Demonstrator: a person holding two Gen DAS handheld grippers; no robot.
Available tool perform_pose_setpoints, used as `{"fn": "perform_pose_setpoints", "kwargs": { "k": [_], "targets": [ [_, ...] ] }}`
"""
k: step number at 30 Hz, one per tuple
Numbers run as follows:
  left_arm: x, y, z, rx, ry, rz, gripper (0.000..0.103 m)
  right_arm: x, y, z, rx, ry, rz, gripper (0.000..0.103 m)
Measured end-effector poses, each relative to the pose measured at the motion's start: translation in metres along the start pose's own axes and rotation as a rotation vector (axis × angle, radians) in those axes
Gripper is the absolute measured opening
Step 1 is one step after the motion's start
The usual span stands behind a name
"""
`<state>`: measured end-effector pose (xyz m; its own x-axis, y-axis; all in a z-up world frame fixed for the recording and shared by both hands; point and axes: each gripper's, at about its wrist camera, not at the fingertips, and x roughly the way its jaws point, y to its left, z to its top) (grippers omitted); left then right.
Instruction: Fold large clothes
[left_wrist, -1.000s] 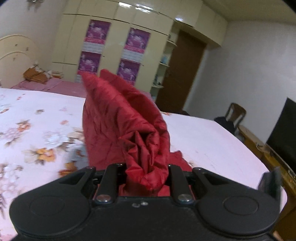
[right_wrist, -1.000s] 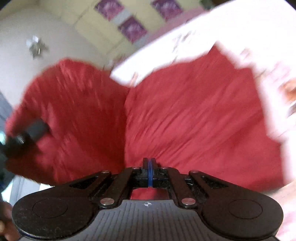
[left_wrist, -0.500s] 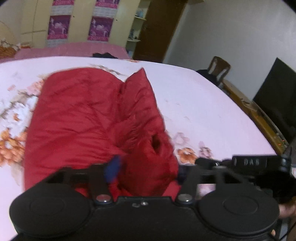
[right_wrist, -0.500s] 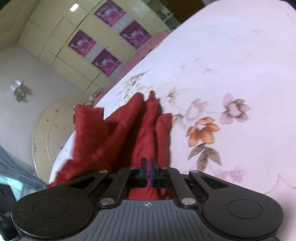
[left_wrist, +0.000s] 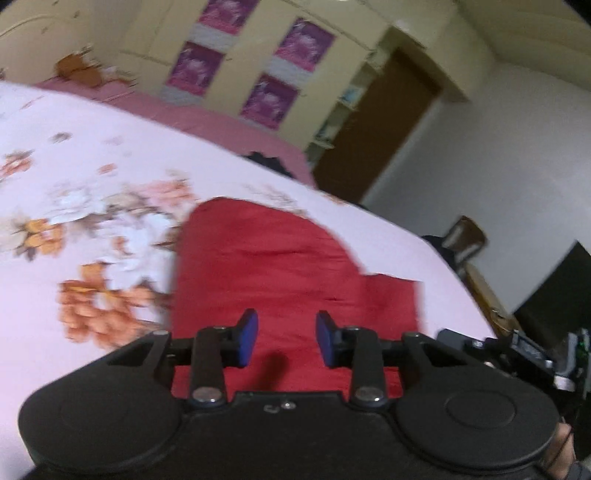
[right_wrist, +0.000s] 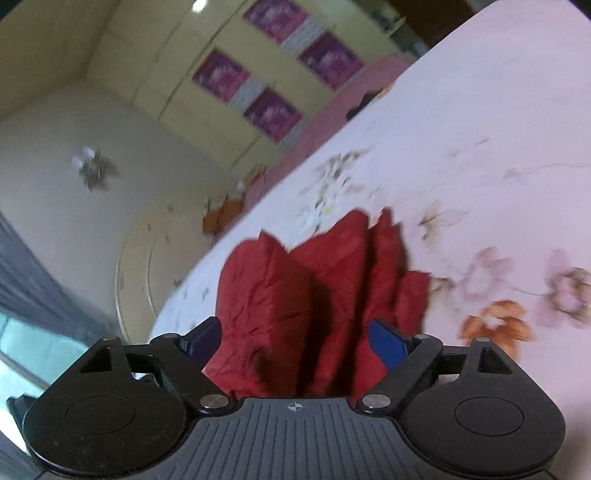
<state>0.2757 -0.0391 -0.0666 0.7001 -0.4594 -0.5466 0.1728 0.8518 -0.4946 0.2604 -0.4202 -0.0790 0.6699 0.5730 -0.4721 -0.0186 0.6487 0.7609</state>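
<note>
A red quilted garment (left_wrist: 280, 266) lies folded on the flowered pink bed sheet (left_wrist: 74, 147). My left gripper (left_wrist: 286, 321) hovers over its near edge. Its blue pads stand apart and are closing, with only flat cloth beneath and nothing pinched. In the right wrist view the same garment (right_wrist: 295, 277) shows as stacked, creased layers on the sheet (right_wrist: 498, 147). My right gripper (right_wrist: 295, 328) is low at the garment's end. Its jaws are wide and opening, and the pads press on no cloth.
A cream wardrobe with purple posters (left_wrist: 269, 96) and a brown door (left_wrist: 376, 140) stand behind the bed. A chair (left_wrist: 465, 236) and a dark screen (left_wrist: 554, 295) are off the bed's right side. A rounded headboard (right_wrist: 147, 266) closes the far end.
The garment was lifted in both shut grippers and now lies folded on the bed. Both pairs of jaws have let go of it and stand apart.
</note>
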Motion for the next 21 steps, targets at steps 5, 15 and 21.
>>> {"fn": "perform_pose_setpoints", "kwargs": {
  "k": [5, 15, 21],
  "targets": [
    [0.03, 0.026, 0.002, -0.053, 0.062, -0.047, 0.032, 0.044, -0.008, 0.002, 0.041, 0.093, -0.042, 0.087],
    [0.061, 0.005, -0.007, 0.035, 0.126, -0.174, 0.028, 0.028, -0.007, -0.013, -0.017, 0.047, -0.106, 0.03],
    [0.097, -0.001, -0.009, 0.063, 0.204, -0.195, 0.028, 0.033, -0.036, -0.028, 0.07, 0.051, -0.13, 0.03]
  ]
}}
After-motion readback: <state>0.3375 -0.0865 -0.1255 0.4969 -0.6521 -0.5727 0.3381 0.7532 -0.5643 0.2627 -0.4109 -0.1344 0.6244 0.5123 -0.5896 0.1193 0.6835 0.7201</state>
